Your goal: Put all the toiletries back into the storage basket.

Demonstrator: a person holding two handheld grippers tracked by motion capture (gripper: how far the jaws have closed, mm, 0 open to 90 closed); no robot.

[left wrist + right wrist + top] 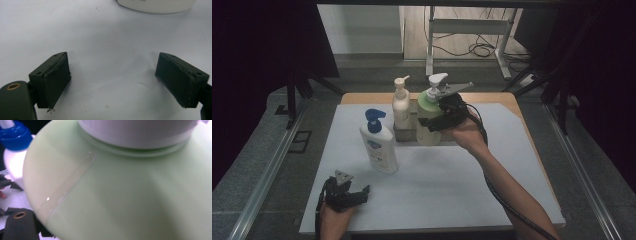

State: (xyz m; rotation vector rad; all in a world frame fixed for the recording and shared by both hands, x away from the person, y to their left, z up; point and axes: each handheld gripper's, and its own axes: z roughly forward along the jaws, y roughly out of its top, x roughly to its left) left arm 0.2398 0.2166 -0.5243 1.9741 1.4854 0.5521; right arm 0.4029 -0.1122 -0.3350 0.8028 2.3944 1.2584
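Three pump bottles stand on a white mat (437, 190). A white bottle with a blue pump (379, 145) is left of centre. A cream bottle (400, 107) stands in a small grey holder (404, 134) at the back. Beside it is a pale green bottle (427, 112) with a white pump, and my right gripper (434, 122) is shut around its body from the right. In the right gripper view the green bottle (125, 195) sits very close, hiding the jaw tips. My left gripper (357, 195) rests near the front left, open (112, 72) over bare mat, with nothing between its jaws.
The base of the white bottle (155, 6) shows just ahead of the left jaws, and its blue pump (15, 135) shows behind the green bottle. The wooden table edge (362, 97) runs behind the mat. Dark curtains and a desk frame (472, 30) lie beyond.
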